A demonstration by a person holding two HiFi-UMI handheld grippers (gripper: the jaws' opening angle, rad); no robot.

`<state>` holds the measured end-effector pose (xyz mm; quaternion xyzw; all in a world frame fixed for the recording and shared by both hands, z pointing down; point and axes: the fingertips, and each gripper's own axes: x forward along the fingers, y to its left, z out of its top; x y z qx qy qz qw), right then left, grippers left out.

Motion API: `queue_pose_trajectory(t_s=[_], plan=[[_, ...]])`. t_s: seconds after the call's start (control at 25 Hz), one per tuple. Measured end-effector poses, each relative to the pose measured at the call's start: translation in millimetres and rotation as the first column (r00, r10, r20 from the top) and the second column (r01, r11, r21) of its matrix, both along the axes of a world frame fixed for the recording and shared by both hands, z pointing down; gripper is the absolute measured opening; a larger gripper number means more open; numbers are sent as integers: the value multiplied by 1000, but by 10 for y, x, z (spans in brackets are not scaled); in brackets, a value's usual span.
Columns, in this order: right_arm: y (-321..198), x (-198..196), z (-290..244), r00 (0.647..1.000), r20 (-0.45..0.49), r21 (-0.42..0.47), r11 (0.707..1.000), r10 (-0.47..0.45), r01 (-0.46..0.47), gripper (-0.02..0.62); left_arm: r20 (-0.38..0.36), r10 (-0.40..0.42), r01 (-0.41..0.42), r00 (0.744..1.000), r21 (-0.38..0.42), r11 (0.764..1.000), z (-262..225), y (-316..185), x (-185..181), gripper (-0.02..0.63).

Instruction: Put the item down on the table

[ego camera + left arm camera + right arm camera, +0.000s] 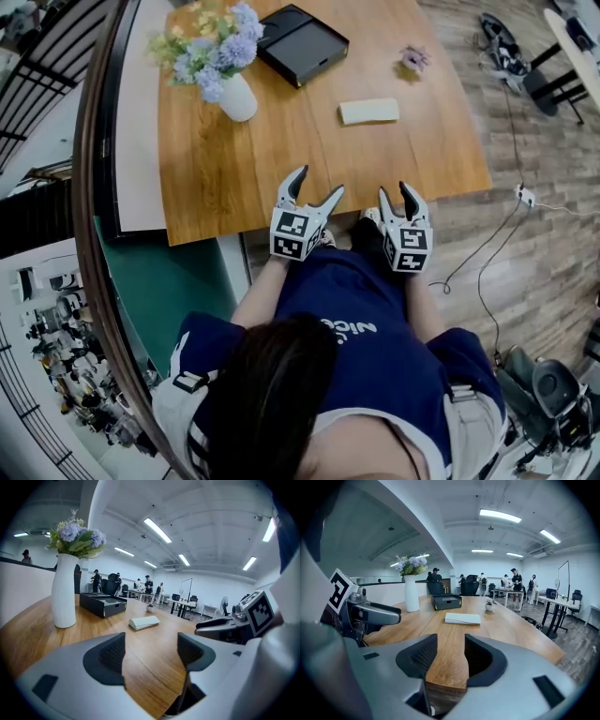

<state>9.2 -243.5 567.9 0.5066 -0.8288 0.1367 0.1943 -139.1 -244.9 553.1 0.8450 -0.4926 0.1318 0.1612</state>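
Wood-brown counter [281, 159] fills my head view, and I take the white vase of lilac flowers [237, 97] as my marker. The pale cream flat block [368, 112], the task's item, lies on the counter to the vase's right, touching nothing. A black open box [302, 43] sits beyond the vase, and a small purple potted plant [413, 59] stands further right. My left gripper [318, 182] and right gripper [394, 190] hang at the counter's near edge, well short of the vase.

In the left gripper view, I see the jaws spread, only bare wood between them, with the block resting right of the vase.

In the right gripper view, the jaws stand parted more narrowly and hold nothing. The block lies flat on the counter, right of the vase.
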Motion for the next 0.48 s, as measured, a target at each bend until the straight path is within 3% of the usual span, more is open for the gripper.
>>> queue_pose_trajectory(t_s=[0.12, 0.24, 0.48], plan=[[4, -17, -37, 1000, -2, 17, 1000, -2, 2, 132, -5, -34, 34, 999, 28, 999, -56, 23, -48, 177], [5, -25, -79, 1000, -8, 36, 999, 0, 0, 29, -1, -74, 74, 997, 57, 996, -82, 23, -111, 21], [46, -109, -113, 999, -6, 51, 998, -41, 42, 9, -15, -71, 72, 997, 51, 996, -67, 38, -84, 3]])
